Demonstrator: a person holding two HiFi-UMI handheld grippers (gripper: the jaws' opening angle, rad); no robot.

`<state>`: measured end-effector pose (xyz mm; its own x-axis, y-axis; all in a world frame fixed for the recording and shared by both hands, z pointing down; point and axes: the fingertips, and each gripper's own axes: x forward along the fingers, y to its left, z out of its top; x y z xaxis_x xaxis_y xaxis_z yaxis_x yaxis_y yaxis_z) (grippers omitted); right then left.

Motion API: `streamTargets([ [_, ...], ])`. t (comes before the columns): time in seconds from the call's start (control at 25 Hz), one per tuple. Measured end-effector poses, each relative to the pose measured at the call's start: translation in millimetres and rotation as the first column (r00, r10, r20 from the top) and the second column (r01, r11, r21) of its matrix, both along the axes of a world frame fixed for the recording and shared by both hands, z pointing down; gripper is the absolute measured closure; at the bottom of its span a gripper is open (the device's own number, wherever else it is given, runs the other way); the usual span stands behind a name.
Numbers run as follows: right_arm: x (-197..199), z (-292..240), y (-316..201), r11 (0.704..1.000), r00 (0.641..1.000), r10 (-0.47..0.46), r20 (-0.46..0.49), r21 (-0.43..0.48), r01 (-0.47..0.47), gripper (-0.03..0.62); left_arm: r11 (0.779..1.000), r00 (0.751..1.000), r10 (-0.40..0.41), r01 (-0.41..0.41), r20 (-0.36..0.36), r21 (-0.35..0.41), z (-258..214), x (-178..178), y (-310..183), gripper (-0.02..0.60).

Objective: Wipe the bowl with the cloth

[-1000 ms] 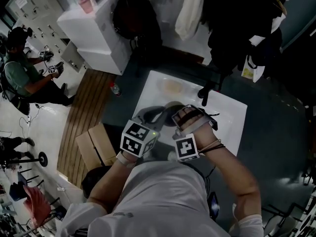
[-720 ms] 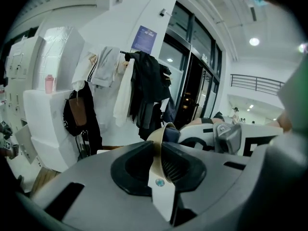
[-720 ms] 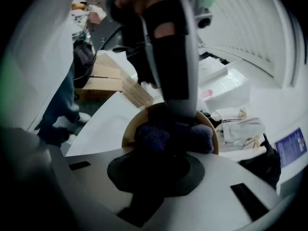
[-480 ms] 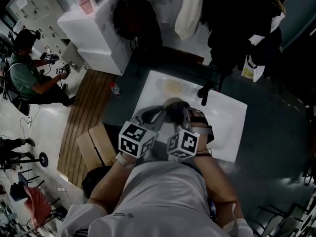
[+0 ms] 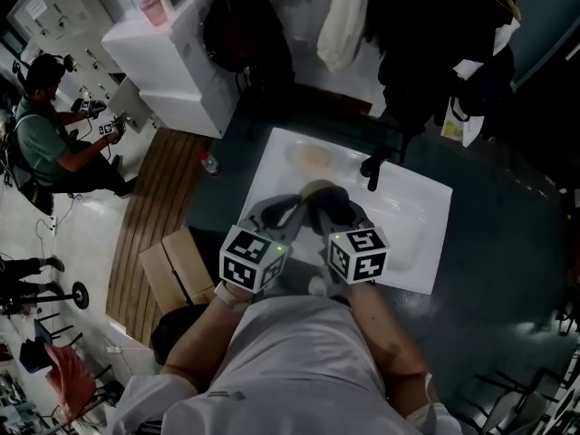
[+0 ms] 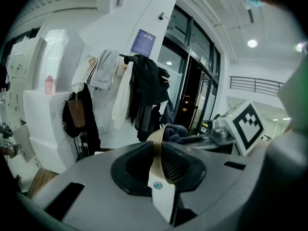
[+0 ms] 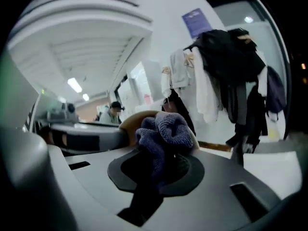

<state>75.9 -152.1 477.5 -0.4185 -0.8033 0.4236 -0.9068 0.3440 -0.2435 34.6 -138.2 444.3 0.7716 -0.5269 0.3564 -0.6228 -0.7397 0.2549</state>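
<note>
A tan bowl (image 5: pixel 319 189) is held up over the white sink (image 5: pixel 412 202). My left gripper (image 5: pixel 290 206) is shut on its rim; in the left gripper view the thin rim (image 6: pixel 157 170) is pinched between the two dark jaws. My right gripper (image 5: pixel 336 206) is shut on a bunched blue cloth (image 7: pixel 166 133), which presses against the bowl (image 7: pixel 131 121). The cloth (image 6: pixel 174 131) also shows just beyond the rim in the left gripper view. The two grippers sit side by side, close together.
A dark faucet (image 5: pixel 373 169) stands at the sink's back, with a pale round dish (image 5: pixel 315 159) left of it. A cardboard box (image 5: pixel 177 267) and a bottle (image 5: pixel 211 163) sit on the floor at left. A seated person (image 5: pixel 45 134) is far left. Clothes (image 5: pixel 362 12) hang behind.
My right gripper, with the cloth in it, has turned and shifted slightly right against the bowl. The left gripper has kept the bowl nearly still.
</note>
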Motion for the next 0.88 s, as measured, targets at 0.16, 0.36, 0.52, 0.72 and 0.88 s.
streamTargets([
  [0.16,-2.1,2.3,5.1,0.993,0.937,0.072,0.343,-0.109,-0.036,0.525,1.000,1.000,-0.009,0.009,0.021,0.009,5.7,0.3,-1.3,0.535],
  [0.36,-9.4,-11.9,14.4,0.994,0.915,0.054,0.400,-0.112,-0.009,0.525,0.999,0.999,-0.040,0.039,0.024,0.025,5.8,-5.0,-6.4,0.546],
  [0.52,-16.2,-34.6,23.5,0.998,0.925,-0.016,0.379,-0.049,0.037,0.525,0.996,0.996,-0.087,0.087,0.017,0.028,6.3,-14.2,-16.1,0.558],
  [0.72,-6.1,-75.5,32.4,0.992,0.956,-0.093,0.279,0.107,0.066,0.526,0.991,0.991,-0.134,0.134,-0.020,0.001,6.6,-27.8,-29.4,0.561],
  [0.88,21.6,-104.4,29.7,0.981,0.950,-0.089,0.298,0.191,0.033,0.525,0.986,0.982,-0.158,0.152,-0.104,-0.065,4.5,-38.3,-38.4,0.561],
])
